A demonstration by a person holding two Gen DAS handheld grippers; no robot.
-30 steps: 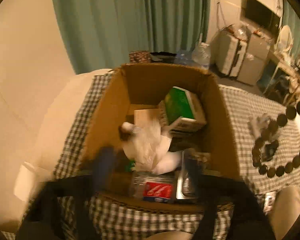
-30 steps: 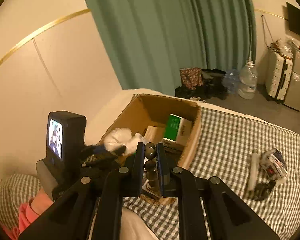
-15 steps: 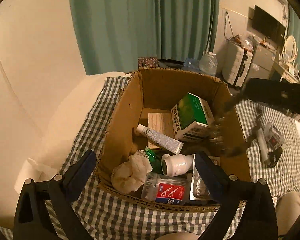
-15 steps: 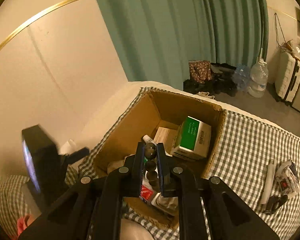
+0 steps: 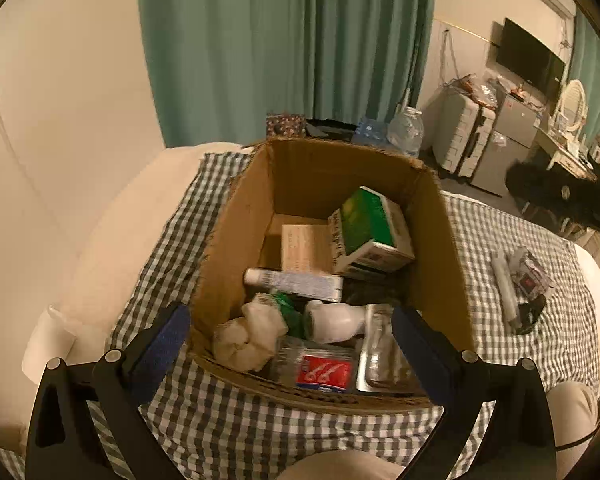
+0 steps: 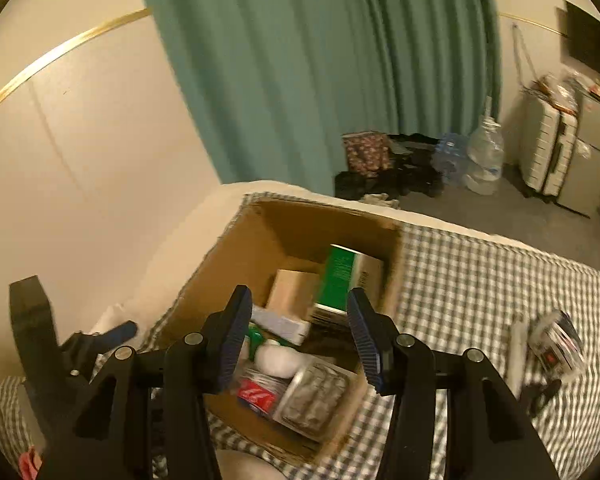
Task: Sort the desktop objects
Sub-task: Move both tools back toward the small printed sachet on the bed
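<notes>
1. Beads that the right gripper pinched before are gone; its jaws are opening, empty.
2. Left gripper stays wide open, empty.
3. Cardboard box of small things sits on the checked bed.
4. Green curtain hangs behind.
</notes>
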